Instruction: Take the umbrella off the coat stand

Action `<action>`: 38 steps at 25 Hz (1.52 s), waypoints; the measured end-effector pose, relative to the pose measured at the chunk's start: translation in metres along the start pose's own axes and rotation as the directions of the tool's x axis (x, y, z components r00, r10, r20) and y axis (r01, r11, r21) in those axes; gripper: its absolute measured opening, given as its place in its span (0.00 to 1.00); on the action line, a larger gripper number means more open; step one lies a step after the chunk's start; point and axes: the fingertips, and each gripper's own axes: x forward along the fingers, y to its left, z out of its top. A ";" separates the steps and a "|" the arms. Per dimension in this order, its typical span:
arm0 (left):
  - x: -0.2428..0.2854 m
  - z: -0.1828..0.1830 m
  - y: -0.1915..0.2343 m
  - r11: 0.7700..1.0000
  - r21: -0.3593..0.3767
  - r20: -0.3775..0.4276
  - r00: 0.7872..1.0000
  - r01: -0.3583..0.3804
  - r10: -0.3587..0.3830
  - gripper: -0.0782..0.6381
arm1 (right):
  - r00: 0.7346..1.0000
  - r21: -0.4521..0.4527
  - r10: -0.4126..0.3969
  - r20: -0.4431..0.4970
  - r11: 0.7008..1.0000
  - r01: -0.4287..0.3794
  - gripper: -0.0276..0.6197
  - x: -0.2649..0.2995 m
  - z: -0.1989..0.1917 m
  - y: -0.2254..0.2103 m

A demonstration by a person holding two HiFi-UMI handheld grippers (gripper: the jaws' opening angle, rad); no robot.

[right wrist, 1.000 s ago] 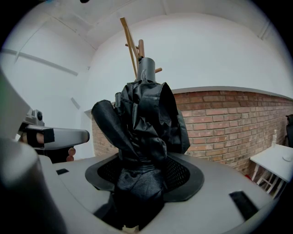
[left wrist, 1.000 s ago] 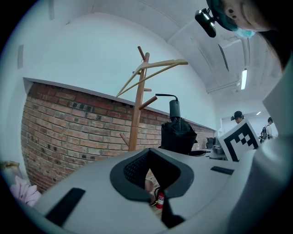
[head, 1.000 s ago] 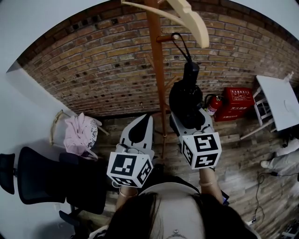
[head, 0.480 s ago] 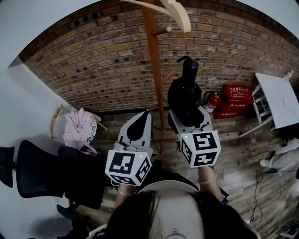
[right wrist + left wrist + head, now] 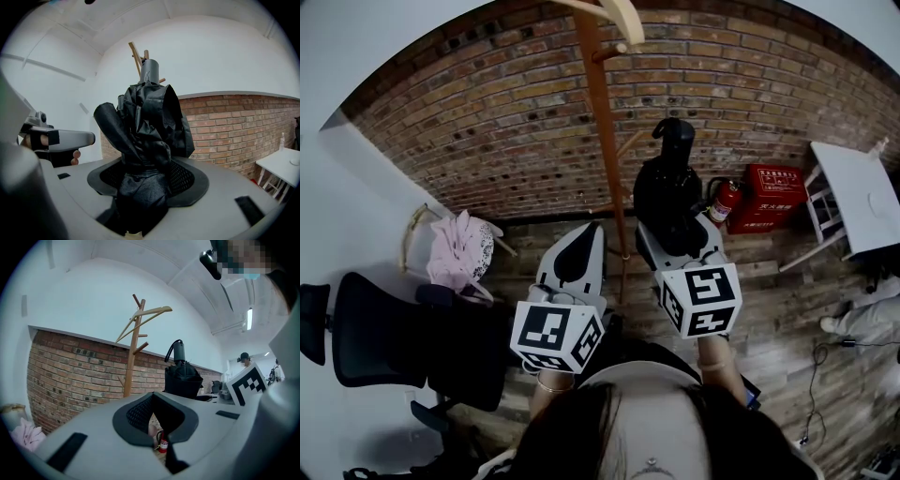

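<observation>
My right tongs (image 5: 678, 234) were clamped on the folded black umbrella (image 5: 670, 192), with the pads pressed into the bunched fabric of its lower part. In the right gripper view the umbrella (image 5: 145, 122) filled the gap between the jaws of those tongs (image 5: 145, 176) and stood upright. Its grey handle was on top.

In the head view it sat off the pegs, just to the right of the coat stand (image 5: 598, 122) and apart from the wooden pole. The small strap loop curled free at the handle.

My left tongs (image 5: 586, 234) were clenched on nothing and held beside the right pair, on the left side of the pole. In the left gripper view, through the narrow slit of their jaws (image 5: 157, 416), I could see only a red fire extinguisher (image 5: 163, 445). The umbrella (image 5: 182, 376) showed beyond, to the right of the stand (image 5: 131, 357).

The brick wall (image 5: 487, 131) ran behind the stand. The extinguisher (image 5: 725, 202) stood at its foot beside a red box (image 5: 776, 197). A white counter (image 5: 853, 197) stood further right. A pink cloth (image 5: 461, 262) and a black office chair (image 5: 384, 352) were off to the left, and the wooden floor (image 5: 787, 300) lay below.
</observation>
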 end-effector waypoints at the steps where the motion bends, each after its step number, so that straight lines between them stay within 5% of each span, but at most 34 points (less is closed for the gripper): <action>1: -0.001 0.000 -0.002 1.000 -0.002 0.000 1.000 -0.003 0.003 0.12 | 1.000 -0.004 0.002 -0.002 1.000 -0.002 0.48 -0.002 0.000 0.000; 22: -0.018 -0.007 -0.020 0.999 -0.002 -0.005 0.999 -0.050 0.050 0.12 | 1.000 -0.013 0.020 -0.012 1.000 -0.020 0.48 -0.034 -0.016 0.000; 38: 0.006 0.008 0.005 0.998 0.008 -0.006 0.998 0.065 -0.065 0.12 | 0.998 0.020 -0.060 0.013 0.998 0.060 0.48 -0.012 -0.001 0.007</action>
